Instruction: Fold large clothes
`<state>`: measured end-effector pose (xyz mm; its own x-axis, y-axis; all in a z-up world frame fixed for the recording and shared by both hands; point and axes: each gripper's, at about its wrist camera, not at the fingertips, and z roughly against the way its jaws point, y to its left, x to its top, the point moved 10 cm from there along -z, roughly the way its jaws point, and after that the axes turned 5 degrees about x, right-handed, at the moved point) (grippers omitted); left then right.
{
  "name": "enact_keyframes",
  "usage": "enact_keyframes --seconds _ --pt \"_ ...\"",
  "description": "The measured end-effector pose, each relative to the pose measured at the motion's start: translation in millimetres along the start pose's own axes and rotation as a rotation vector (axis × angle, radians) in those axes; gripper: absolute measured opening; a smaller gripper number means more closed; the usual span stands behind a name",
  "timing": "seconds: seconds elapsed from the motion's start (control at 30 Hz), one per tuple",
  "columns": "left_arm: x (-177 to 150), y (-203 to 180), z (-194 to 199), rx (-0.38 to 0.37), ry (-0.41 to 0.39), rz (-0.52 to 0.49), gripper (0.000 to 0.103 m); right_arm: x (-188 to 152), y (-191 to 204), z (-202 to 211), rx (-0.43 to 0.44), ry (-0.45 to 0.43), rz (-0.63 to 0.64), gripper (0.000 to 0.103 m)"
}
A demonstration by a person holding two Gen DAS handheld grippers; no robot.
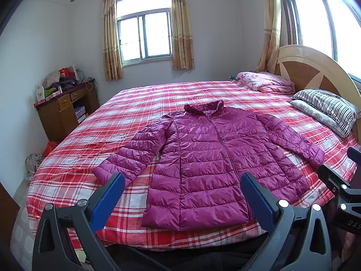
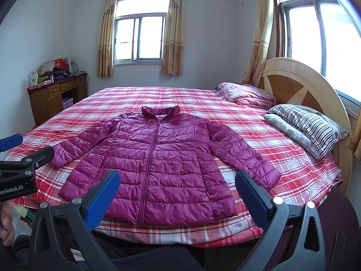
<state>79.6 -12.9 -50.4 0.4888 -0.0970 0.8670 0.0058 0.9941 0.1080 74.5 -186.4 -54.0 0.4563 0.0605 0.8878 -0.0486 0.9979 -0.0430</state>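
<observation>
Both the left gripper point(image 1: 182, 194) and right gripper point(image 2: 178, 192) hung wide, empty; best begin by pinching each cuff of the jacket point(image 2: 155, 162) near the bed's point(image 2: 293, 180) front edge.

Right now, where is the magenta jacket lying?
In both wrist views the magenta jacket lies flat, zipped and sleeves spread, on the plaid bed near its front edge, collar toward the far window.

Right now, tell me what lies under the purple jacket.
The purple jacket lies flat, zipped, on the red plaid bedspread, which shows all around it. Whatever sits directly beneath the jacket is covered. Both grippers hover open, short of the hem.
</observation>
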Motion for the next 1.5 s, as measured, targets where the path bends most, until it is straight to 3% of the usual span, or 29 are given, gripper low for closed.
enact_keyframes --seconds 1.5 --pt "1.0 5.3 -9.5 0.001 0.014 0.012 0.102 -11.5 -2.0 -14.8 0.025 0.033 -0.029 0.103"
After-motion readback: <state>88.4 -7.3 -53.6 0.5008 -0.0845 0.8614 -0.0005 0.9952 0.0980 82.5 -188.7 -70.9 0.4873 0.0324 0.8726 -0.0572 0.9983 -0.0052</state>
